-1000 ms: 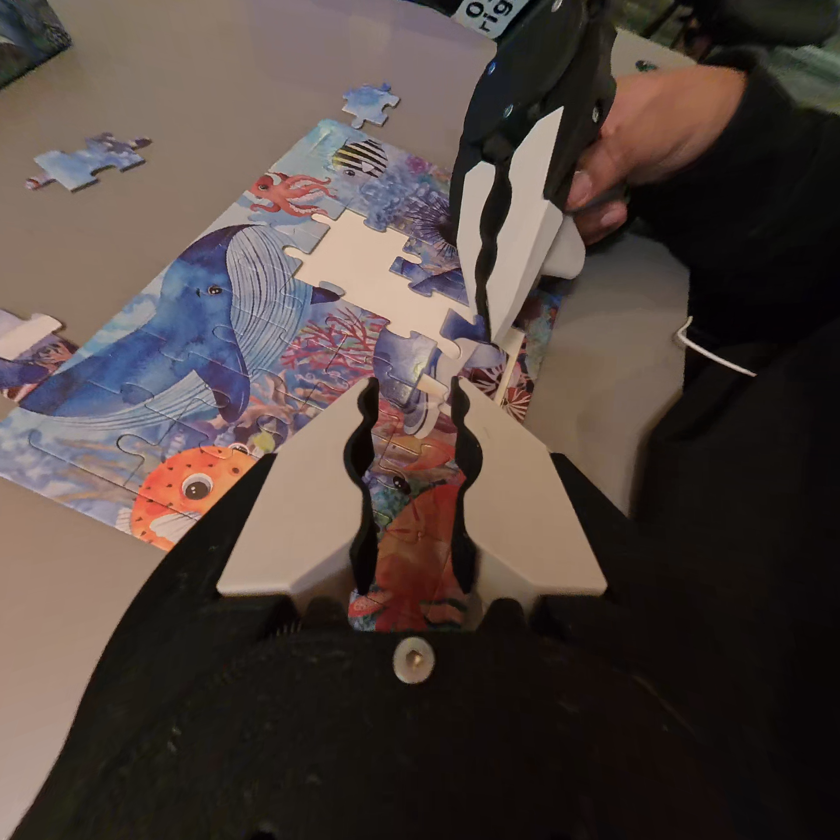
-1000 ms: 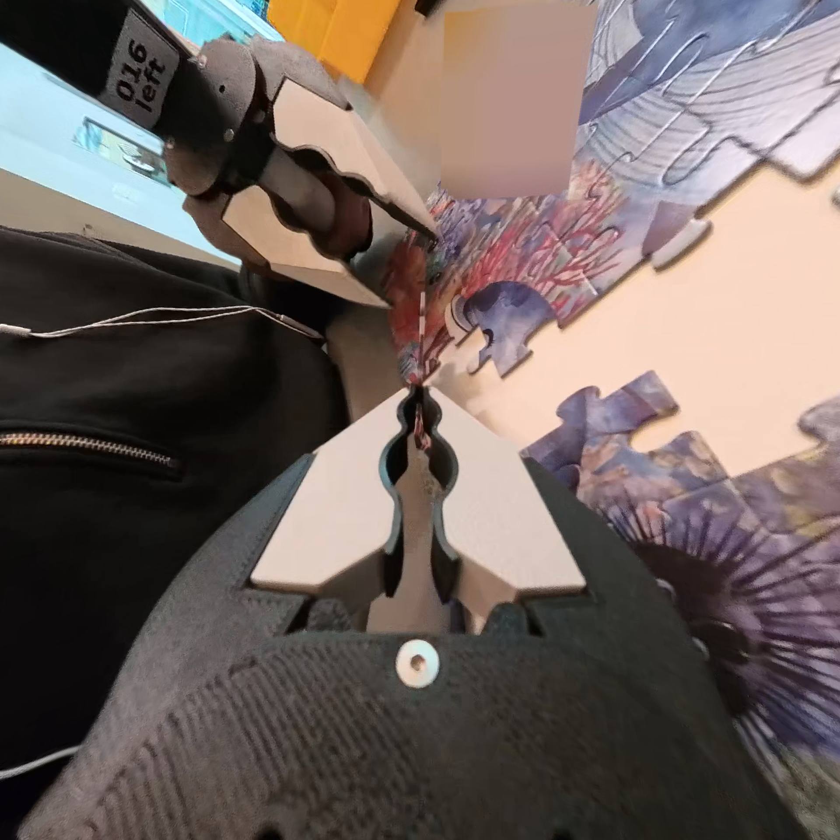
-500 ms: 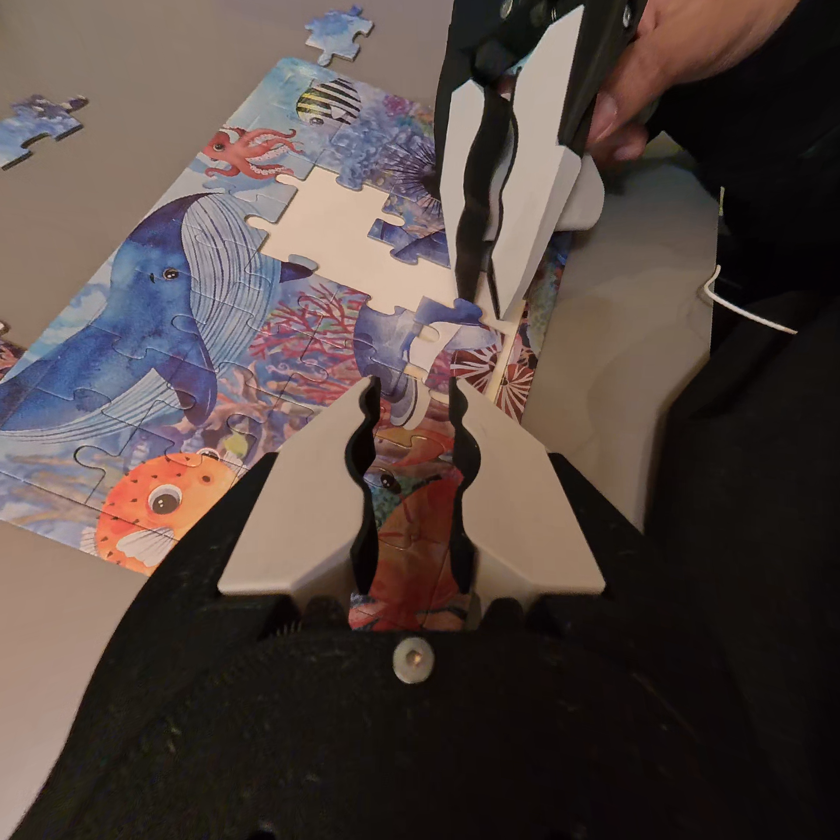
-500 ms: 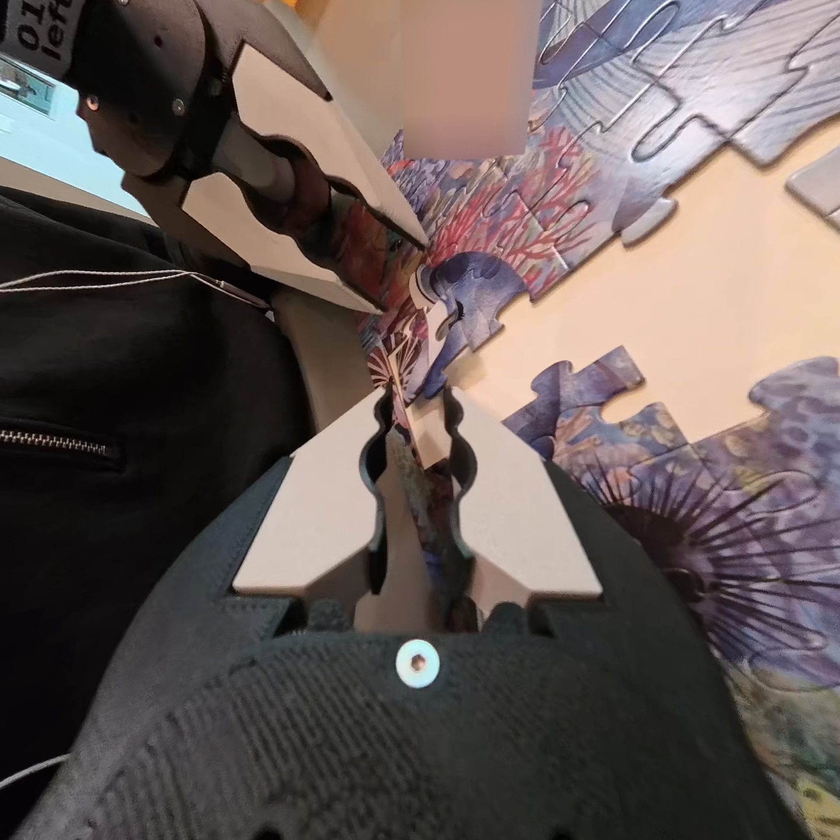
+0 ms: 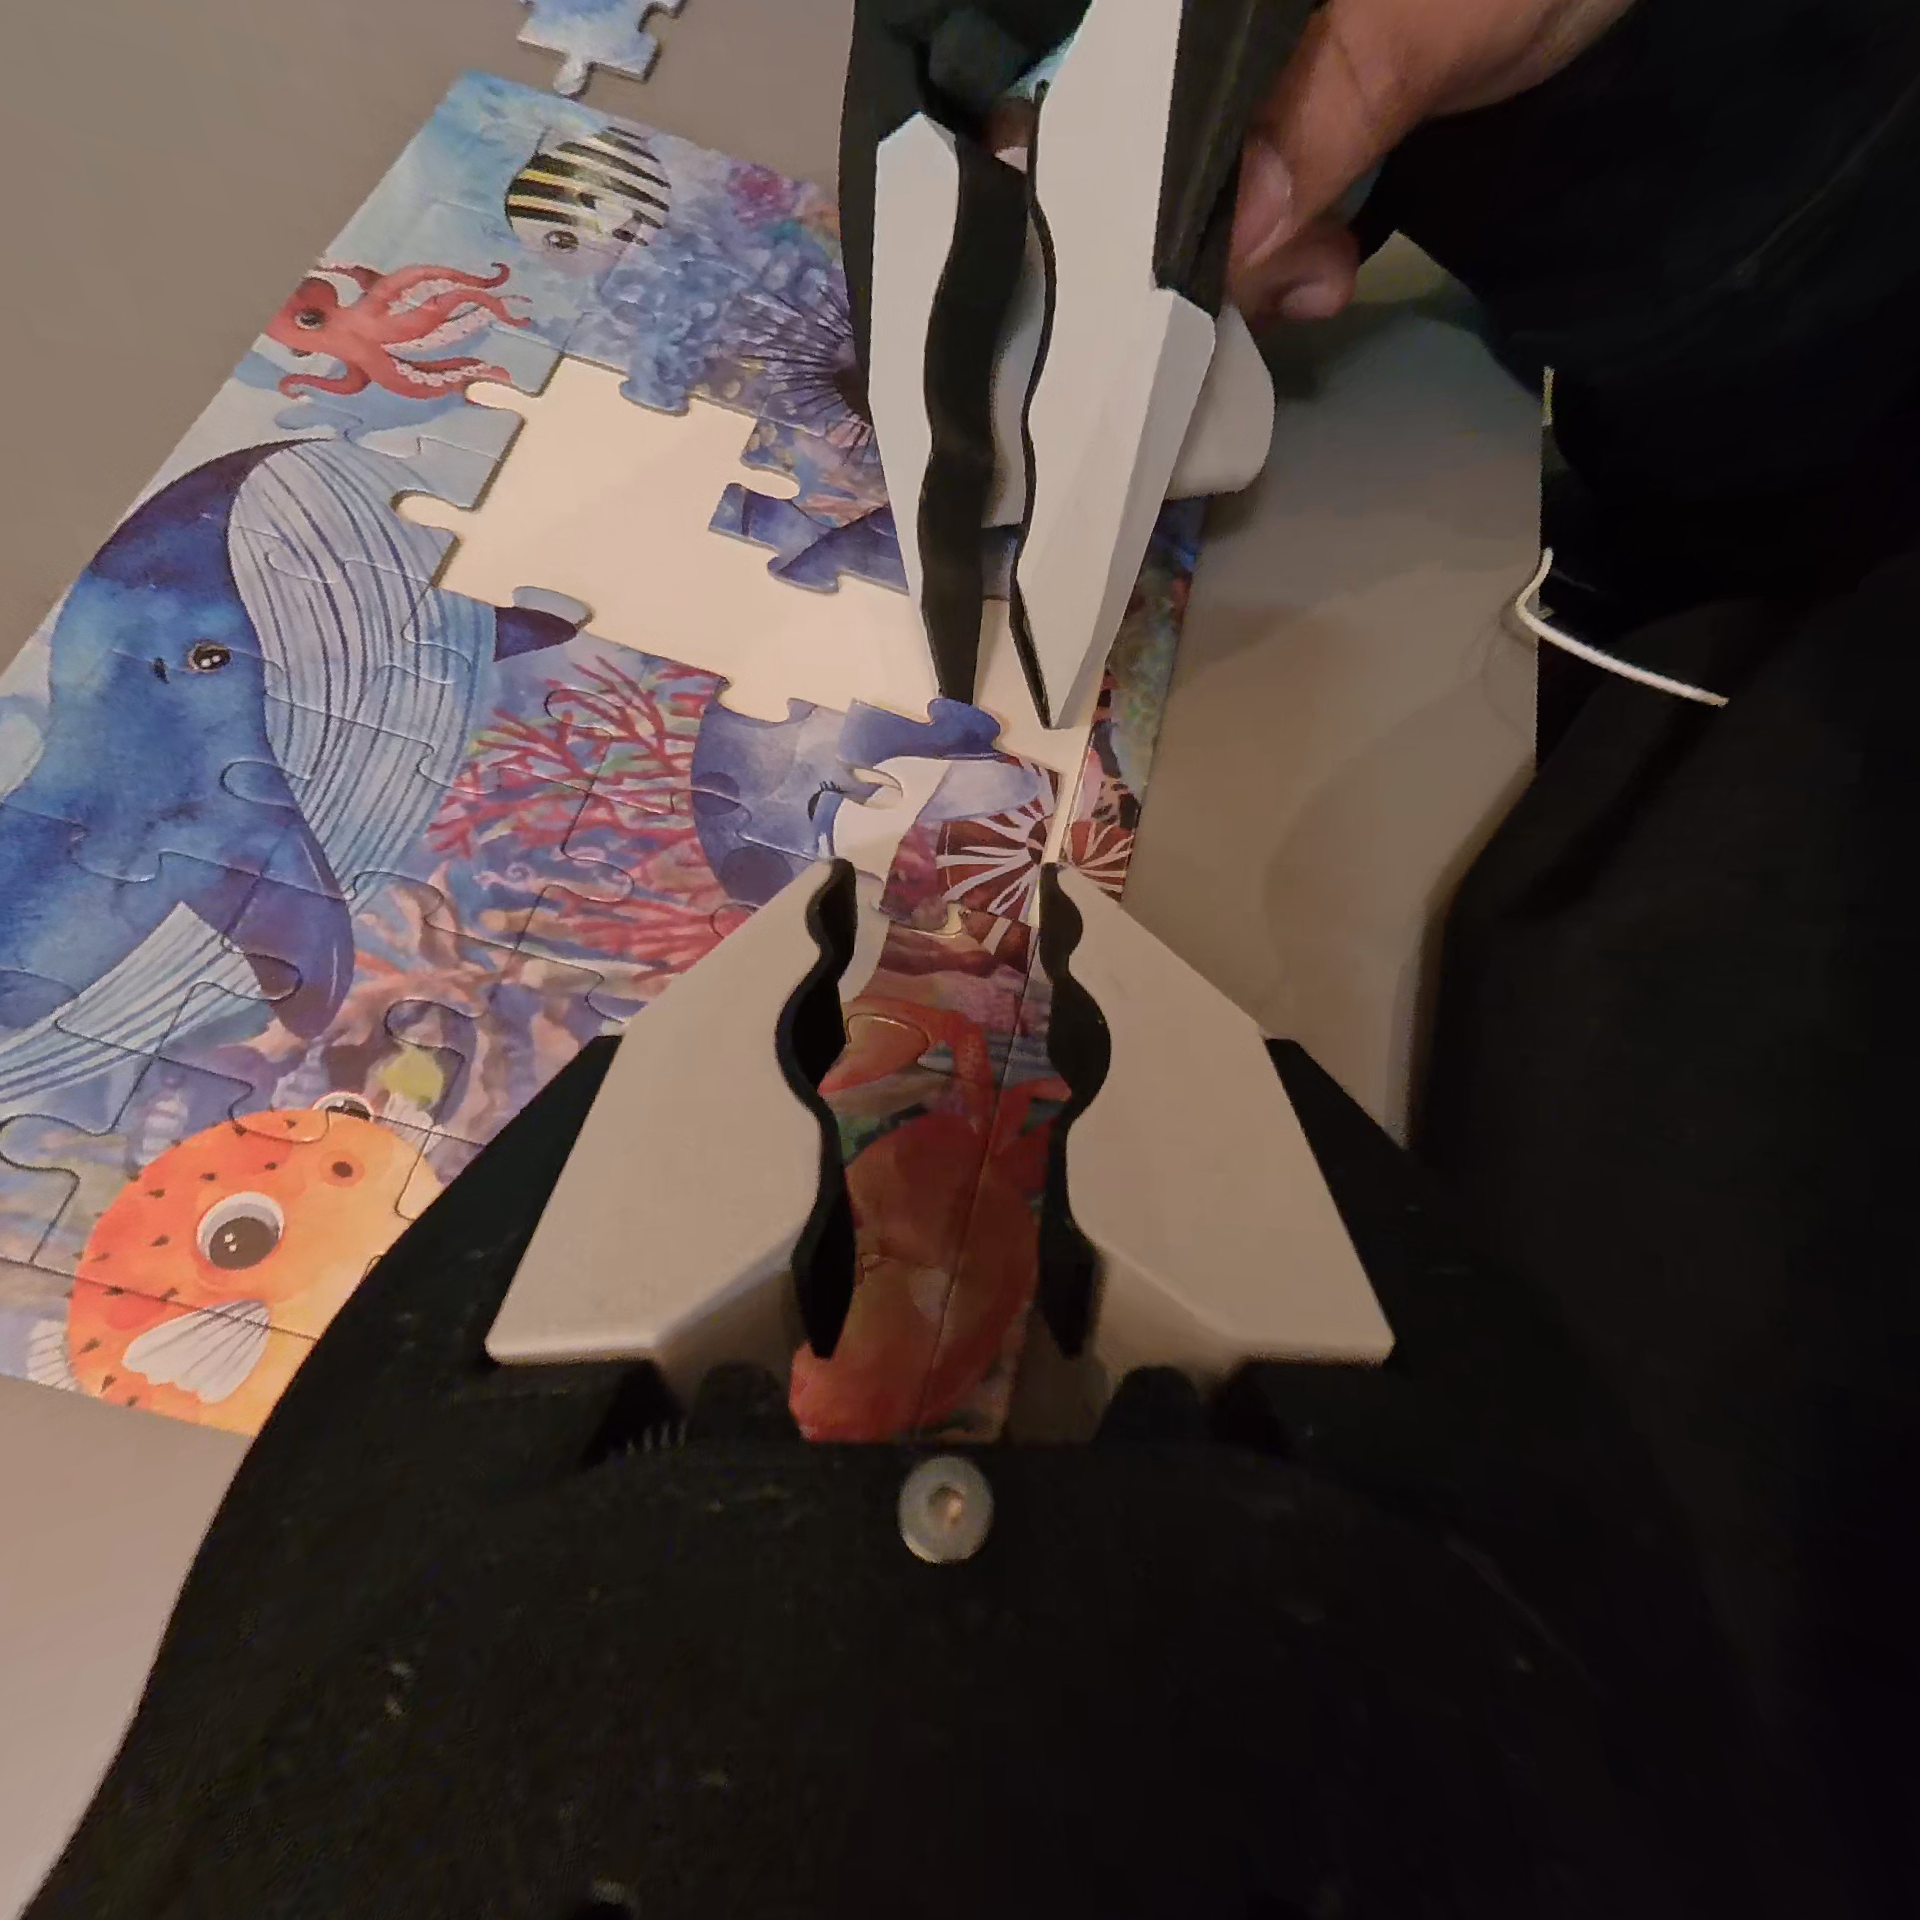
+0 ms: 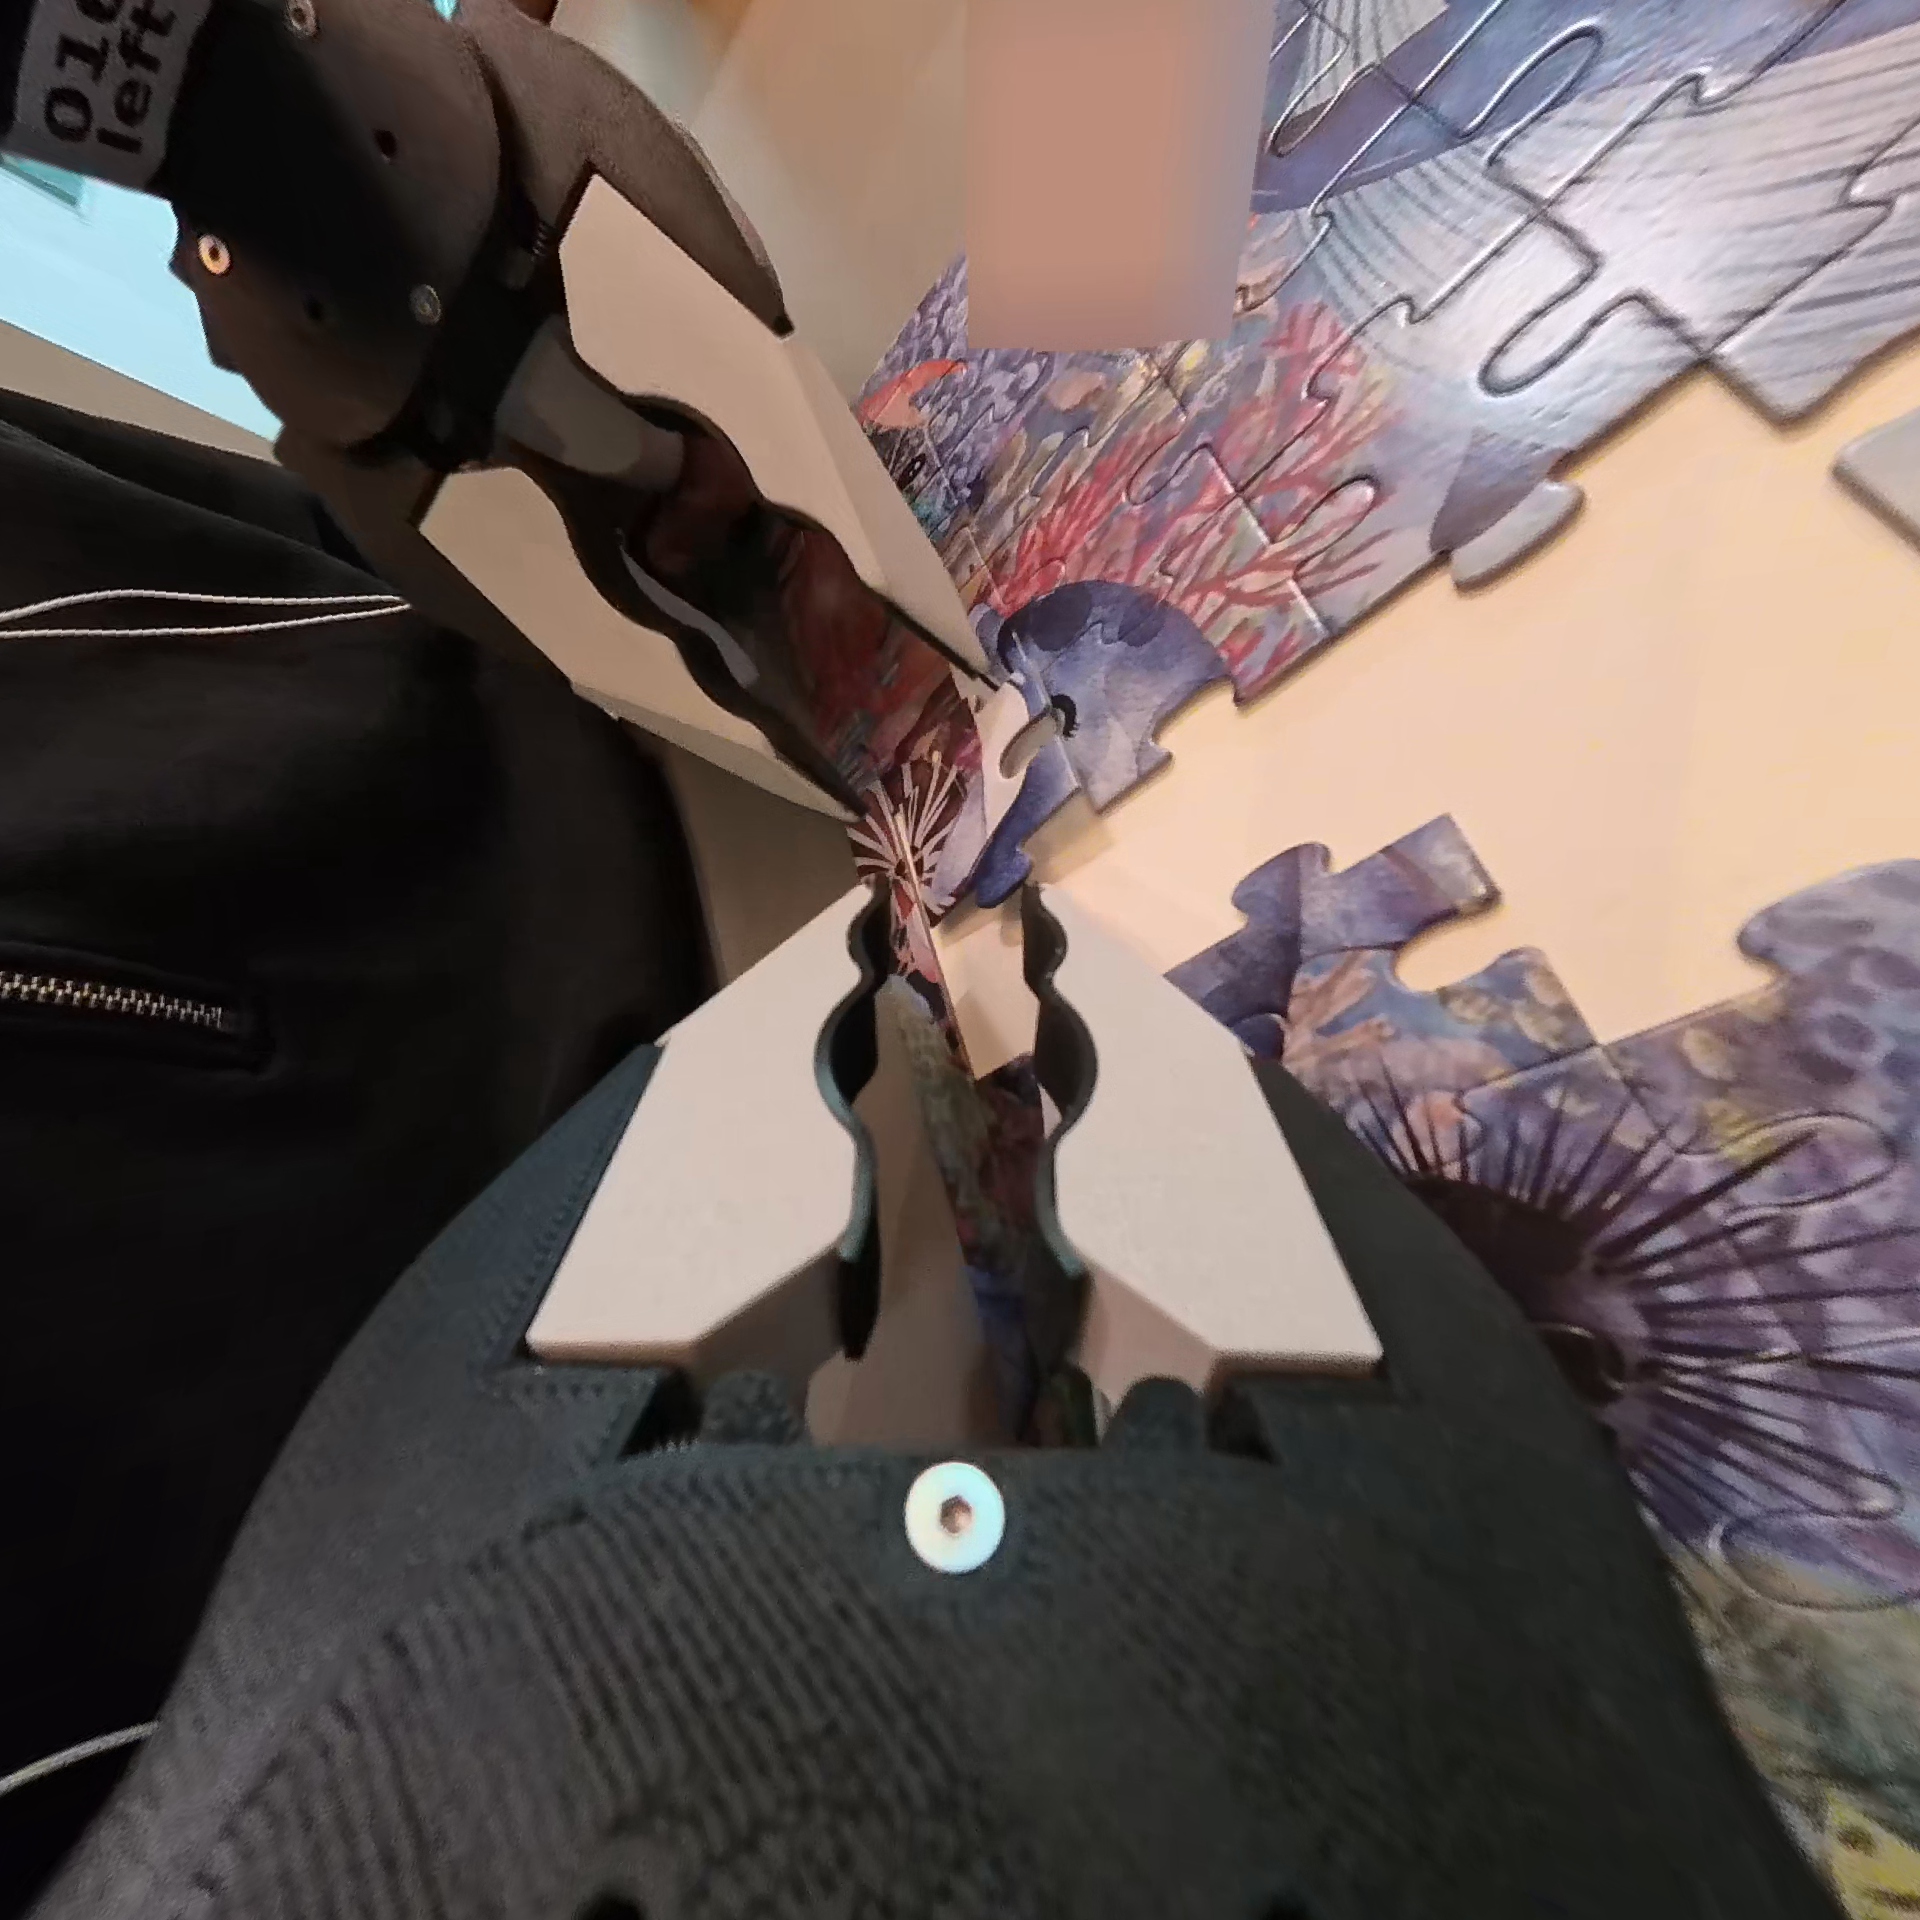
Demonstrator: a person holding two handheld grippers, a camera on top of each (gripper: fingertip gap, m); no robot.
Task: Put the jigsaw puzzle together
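Both tongs are over the near right corner of the jigsaw puzzle (image 5: pixel 312 790), which lies flat on the grey surface (image 5: pixel 156 156), mostly assembled.

Left tongs (image 5: pixel 940 883): fingers apart, nothing held, tips low over the red-and-white coral piece (image 5: pixel 987 847) at the puzzle's edge.

Right tongs (image 6: pixel 951 899): fingers apart too. In the left wrist view they come in from 12 o'clock, tips pointing down just beyond that coral piece. In the right wrist view a thin edge piece (image 6: pixel 914 883) stands tilted on its side between the fingers; I can't tell if either finger touches it, but it isn't clamped.

A bare gap (image 5: pixel 644 509) sits in the middle of the puzzle, at 11 o'clock from the left tongs. One loose blue piece (image 5: pixel 597 36) lies off the far edge at 12 o'clock.

Handling call: pieces are thin card, light, flat, and glossy, so likely slippery. They flex and crease if pinched hard. I'd grip by the edge across the thickness, not by a tab, then lay the piece flat and press down to seat it. Sideways shoves could pull neighbouring joints apart.
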